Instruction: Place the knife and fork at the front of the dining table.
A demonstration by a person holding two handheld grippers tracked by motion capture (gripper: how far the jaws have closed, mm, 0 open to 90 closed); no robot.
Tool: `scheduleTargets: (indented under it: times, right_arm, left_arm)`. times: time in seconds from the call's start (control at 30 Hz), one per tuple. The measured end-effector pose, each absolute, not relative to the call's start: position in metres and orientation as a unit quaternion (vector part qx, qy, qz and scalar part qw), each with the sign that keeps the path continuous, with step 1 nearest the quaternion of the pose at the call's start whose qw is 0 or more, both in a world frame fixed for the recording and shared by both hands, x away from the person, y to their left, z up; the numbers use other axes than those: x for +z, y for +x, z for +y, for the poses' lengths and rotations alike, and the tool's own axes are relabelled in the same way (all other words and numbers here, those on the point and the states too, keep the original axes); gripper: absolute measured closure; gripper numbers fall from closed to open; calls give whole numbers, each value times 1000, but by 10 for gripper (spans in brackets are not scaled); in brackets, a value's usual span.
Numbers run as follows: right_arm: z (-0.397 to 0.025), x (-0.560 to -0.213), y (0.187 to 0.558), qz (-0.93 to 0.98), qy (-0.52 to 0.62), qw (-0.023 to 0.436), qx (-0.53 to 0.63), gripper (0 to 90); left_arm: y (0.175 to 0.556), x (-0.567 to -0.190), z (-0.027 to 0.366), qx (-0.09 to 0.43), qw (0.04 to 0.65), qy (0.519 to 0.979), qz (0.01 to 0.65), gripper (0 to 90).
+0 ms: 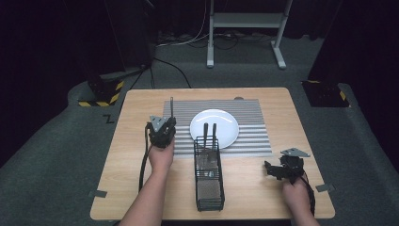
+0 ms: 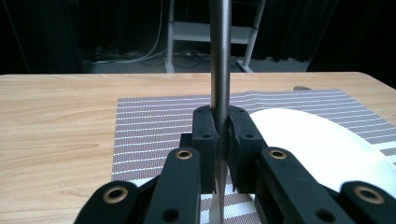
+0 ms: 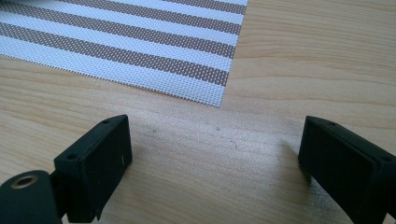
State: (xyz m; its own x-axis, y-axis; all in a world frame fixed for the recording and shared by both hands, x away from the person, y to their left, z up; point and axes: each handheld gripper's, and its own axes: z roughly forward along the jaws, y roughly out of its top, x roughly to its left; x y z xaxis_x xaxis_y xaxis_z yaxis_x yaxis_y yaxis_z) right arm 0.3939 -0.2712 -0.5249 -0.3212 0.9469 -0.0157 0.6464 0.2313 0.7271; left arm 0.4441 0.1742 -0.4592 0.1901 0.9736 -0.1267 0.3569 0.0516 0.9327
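Holding a slim metal utensil [image 2: 219, 60] upright, the left gripper [image 1: 162, 128] stands above the left edge of the striped placemat [image 1: 249, 113], just beside the white plate [image 1: 214, 126]. In the left gripper view its fingers [image 2: 205, 135] are closed tight on the utensil's handle, which rises straight up between them, while the thin lower part hangs down below them; which kind of utensil it is, I cannot tell. A black wire caddy [image 1: 209, 175] lies on the worktop [image 1: 136, 155] in front of the plate, and two dark handles [image 1: 209, 131] stick up from its far end. The right gripper [image 1: 277, 170] rests low near the right edge of the worktop, well apart from the caddy. Its fingers [image 3: 95, 163] are spread wide with nothing between them, above bare wood near the corner of the placemat.
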Motion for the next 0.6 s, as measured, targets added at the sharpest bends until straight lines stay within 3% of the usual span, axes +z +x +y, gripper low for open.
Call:
scheduleTargets:
  times: [0.6]
  right_arm:
    - [-271, -525, 394, 748, 532, 236, 318, 93]
  left_arm:
    - [472, -476, 172, 305, 466, 592, 582, 823]
